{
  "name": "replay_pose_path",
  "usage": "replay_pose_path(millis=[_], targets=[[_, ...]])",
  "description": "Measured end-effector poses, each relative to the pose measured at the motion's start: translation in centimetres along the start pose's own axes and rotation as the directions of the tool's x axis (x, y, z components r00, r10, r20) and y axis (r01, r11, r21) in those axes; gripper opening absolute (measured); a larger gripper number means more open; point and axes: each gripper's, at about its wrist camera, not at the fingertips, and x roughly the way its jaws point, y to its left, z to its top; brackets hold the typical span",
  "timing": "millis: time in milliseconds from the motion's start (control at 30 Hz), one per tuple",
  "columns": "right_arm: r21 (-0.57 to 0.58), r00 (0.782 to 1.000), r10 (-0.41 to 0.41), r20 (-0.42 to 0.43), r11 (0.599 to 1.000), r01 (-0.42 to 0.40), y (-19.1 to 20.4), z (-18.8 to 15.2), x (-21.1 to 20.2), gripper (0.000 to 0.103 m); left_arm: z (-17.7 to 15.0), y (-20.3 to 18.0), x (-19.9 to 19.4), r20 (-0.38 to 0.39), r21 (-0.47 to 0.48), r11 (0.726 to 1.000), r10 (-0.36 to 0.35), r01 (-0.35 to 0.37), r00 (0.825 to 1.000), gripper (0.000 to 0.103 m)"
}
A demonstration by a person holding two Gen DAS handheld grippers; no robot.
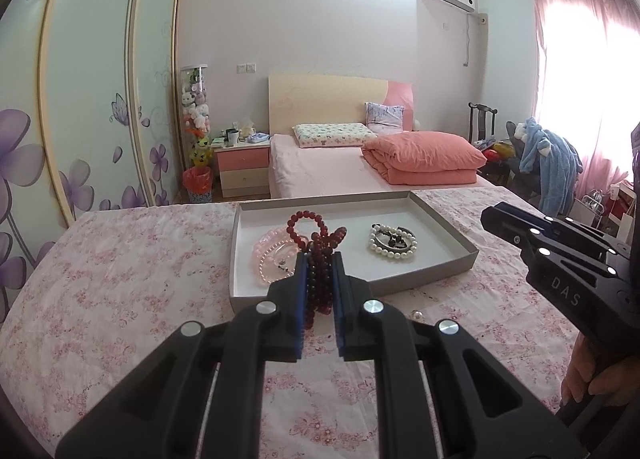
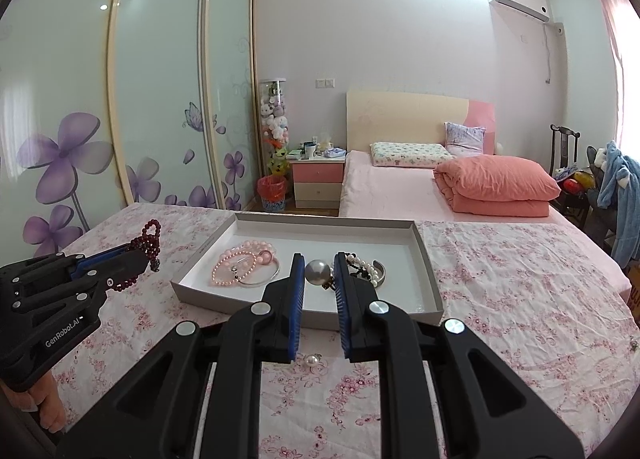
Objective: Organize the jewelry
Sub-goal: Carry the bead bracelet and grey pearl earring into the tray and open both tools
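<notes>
My left gripper point(image 1: 320, 257) is shut on a strand of dark red beads point(image 1: 298, 225), lifted over the near left edge of a grey tray point(image 1: 352, 233) with a white floor. From the right wrist view this gripper point(image 2: 140, 259) hangs left of the tray point(image 2: 360, 235), the red beads point(image 2: 150, 239) dangling from it. My right gripper point(image 2: 319, 261) is shut on a large grey pearl point(image 2: 318, 272) above the tray's near side. Inside the tray lie pink bead bracelets point(image 2: 244, 263), a silver bangle point(image 2: 262, 279) and a white pearl bracelet point(image 2: 366, 271).
The tray sits on a table with a pink floral cloth point(image 2: 520, 299). A small loose pearl point(image 2: 311, 360) lies on the cloth just in front of the tray. A bed point(image 2: 400, 191) and sliding wardrobe doors point(image 2: 160, 99) stand beyond the table.
</notes>
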Motion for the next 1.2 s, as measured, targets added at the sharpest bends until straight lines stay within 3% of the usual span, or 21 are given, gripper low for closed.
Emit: replay_pose_path(millis=[633, 900, 1200], targets=[[0.018, 0.999, -0.011, 0.042, 1.0, 0.011, -0.6, 1.3, 0.1, 0.016, 1.6, 0.7, 1.3, 0.022, -0.017, 0.999, 0.032, -0.031, 0.999, 0.012], [0.035, 0.998, -0.004, 0.062, 0.999, 0.002, -1.0, 2.8, 1.4, 0.016, 2.8, 0.4, 3.4, 0.013, -0.007, 0.999, 0.035, -0.035, 0.999, 0.012], [0.074, 0.999, 0.012, 0.03, 0.997, -0.014, -1.5, 3.6, 4.4, 0.016, 3.4, 1.0, 6.8, -0.024, -0.018, 0.999, 0.041, -0.041, 0.999, 0.012]])
